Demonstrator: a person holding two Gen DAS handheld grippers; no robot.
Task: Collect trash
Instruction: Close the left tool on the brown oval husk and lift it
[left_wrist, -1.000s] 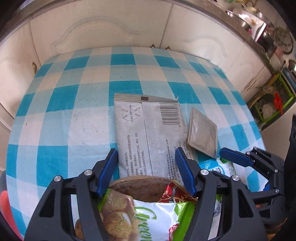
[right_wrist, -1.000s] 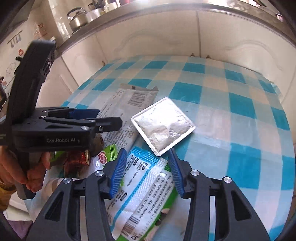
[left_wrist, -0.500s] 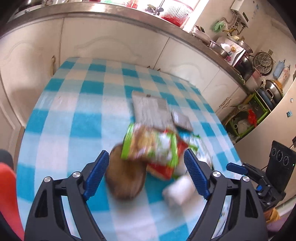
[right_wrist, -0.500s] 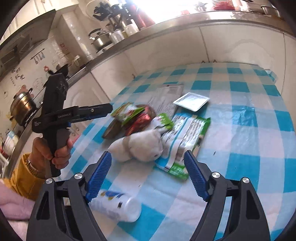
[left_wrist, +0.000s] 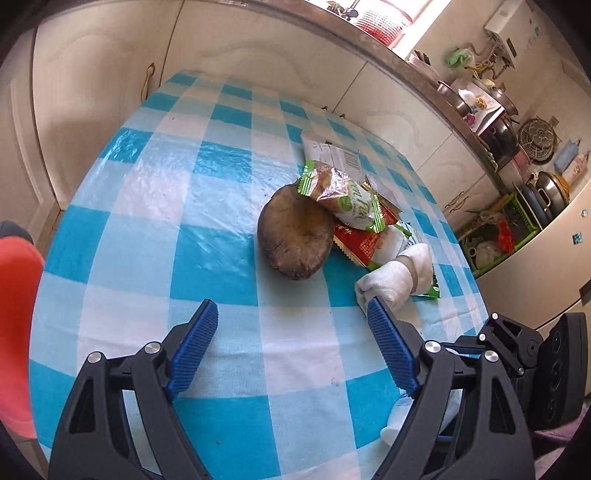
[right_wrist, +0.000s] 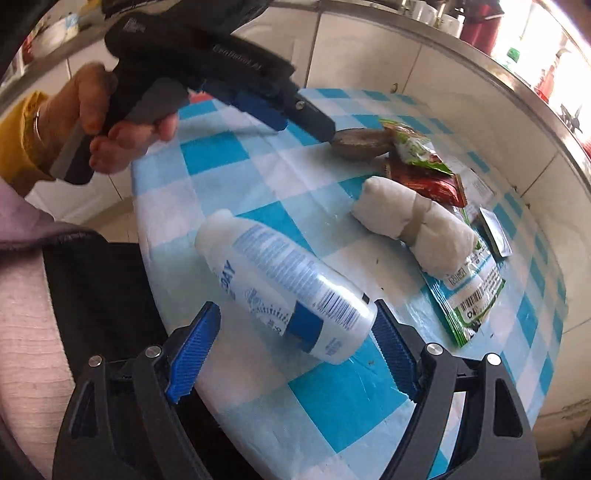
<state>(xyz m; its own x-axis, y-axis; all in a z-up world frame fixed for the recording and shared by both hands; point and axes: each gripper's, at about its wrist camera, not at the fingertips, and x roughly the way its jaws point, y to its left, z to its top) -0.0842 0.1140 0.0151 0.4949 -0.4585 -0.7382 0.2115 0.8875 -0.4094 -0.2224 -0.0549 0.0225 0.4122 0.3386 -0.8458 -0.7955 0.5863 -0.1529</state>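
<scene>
A pile of trash lies on the blue checked tablecloth (left_wrist: 207, 236): a brown round shell (left_wrist: 295, 236), a green snack wrapper (left_wrist: 343, 195), a red wrapper (left_wrist: 364, 240), a taped white wad (left_wrist: 395, 280) and a grey packet (left_wrist: 332, 151). My left gripper (left_wrist: 291, 306) stands open over bare cloth, short of the pile. A white and blue plastic bottle (right_wrist: 280, 280) lies on its side near the table's edge. My right gripper (right_wrist: 295, 314) is opening, with the bottle's base between its fingertips and the pads not pressing on it.
A green and blue packet (right_wrist: 461, 295) and a small silver tray (right_wrist: 495, 232) lie beyond the white wad (right_wrist: 410, 225). White cabinets (left_wrist: 258, 44) ring the table. A red-orange object (left_wrist: 14, 314) sits at the left edge. A hand (right_wrist: 110, 122) holds the left gripper.
Both grippers have pulled back from the pile and their jaws have widened. The wrappers now lie free on the cloth. The right gripper has rolled and come over the bottle.
</scene>
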